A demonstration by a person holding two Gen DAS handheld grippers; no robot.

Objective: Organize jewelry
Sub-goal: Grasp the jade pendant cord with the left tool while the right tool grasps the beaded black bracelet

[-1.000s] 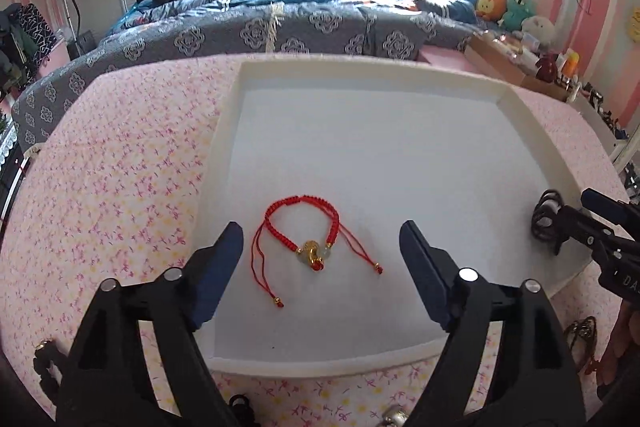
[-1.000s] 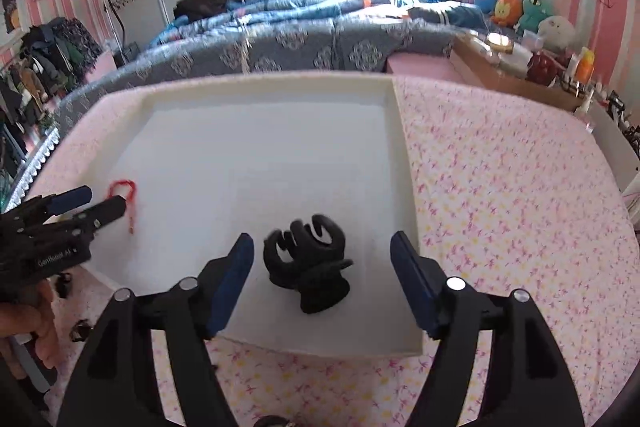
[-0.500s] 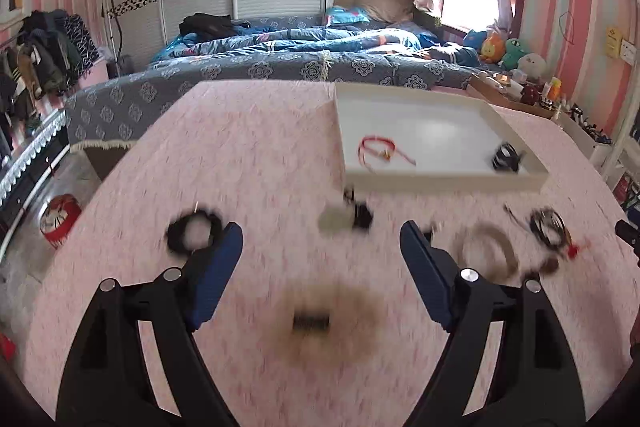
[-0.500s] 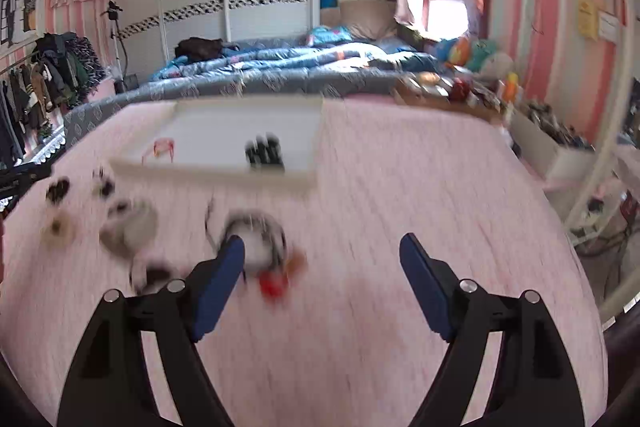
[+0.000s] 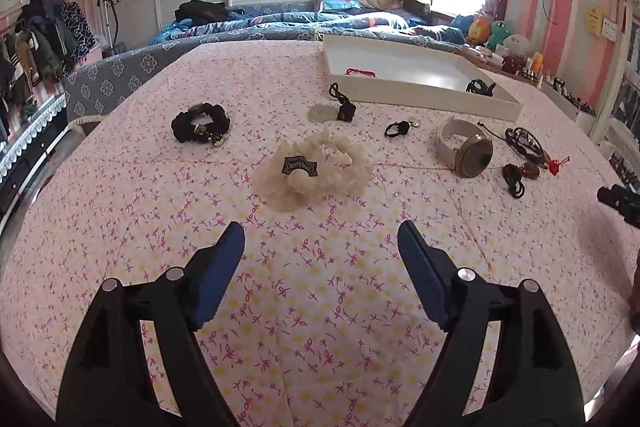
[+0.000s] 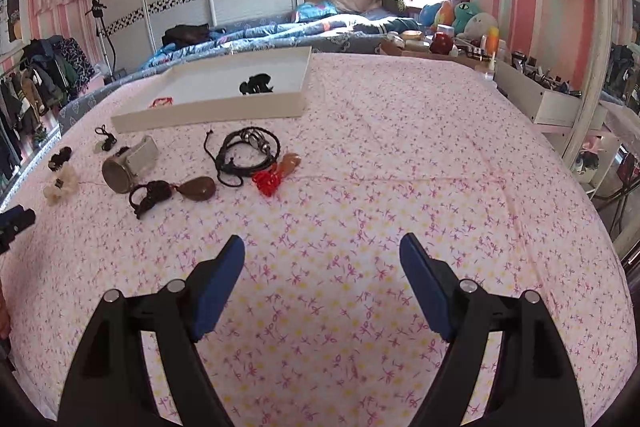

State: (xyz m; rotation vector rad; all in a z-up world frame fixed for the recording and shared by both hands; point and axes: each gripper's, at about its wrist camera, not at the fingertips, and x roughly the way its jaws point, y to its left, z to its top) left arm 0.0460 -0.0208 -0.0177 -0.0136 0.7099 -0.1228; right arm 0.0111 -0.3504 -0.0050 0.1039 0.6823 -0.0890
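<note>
Resting flat: frilly cream scrunchie [image 5: 320, 169] | round watch [image 5: 466, 151] | floral cloth [image 5: 320, 287]

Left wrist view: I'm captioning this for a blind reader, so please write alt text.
The open left tool hovers empty over a pink floral tablecloth strewn with hair ties. Beyond lies a white tray holding a red cord bracelet.

Left wrist view: camera behind own two fingers, tilted down across pink floral tablecloth [image 5: 320, 307], facing bed and wardrobe; cream scrunchie [image 5: 316, 169] nearest, white tray [image 5: 420, 95] far right of centre.
Right wrist view: same backed-off stance, same heading, set further right; tray [image 6: 208, 109] far left.
Shared: tray, red bracelet [image 5: 360, 71], black claw clip [image 6: 256, 85], watch [image 6: 128, 163], bed, window wall.
</note>
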